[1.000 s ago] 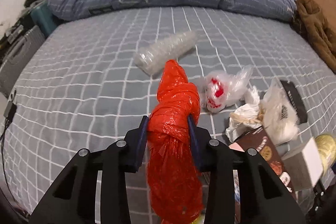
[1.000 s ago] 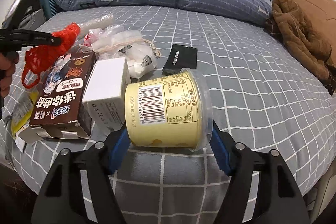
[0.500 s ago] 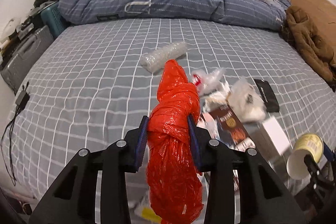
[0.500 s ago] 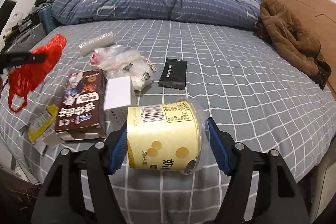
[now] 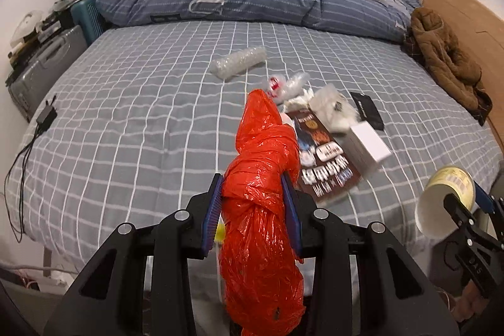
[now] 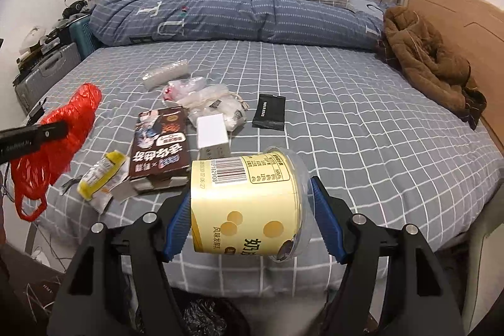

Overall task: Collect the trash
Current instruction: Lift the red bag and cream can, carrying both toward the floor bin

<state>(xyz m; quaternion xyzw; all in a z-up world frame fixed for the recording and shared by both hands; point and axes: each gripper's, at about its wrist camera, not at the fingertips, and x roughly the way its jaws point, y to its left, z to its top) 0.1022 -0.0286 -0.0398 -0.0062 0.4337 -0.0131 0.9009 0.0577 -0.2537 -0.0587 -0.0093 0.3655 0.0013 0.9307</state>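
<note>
Both jaws are squeezed on trash: the left gripper (image 5: 252,210) holds a crumpled red plastic bag (image 5: 261,210), and the right gripper (image 6: 250,222) holds a yellow cup (image 6: 249,203) on its side. More trash lies on the bed (image 6: 362,122) farther away: a brown box (image 6: 160,144), a white box (image 6: 211,131) and a black packet (image 6: 269,111).

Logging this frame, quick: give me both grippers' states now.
Left gripper: closed on the red plastic bag.
Right gripper: closed on the yellow paper cup, held on its side.
</note>
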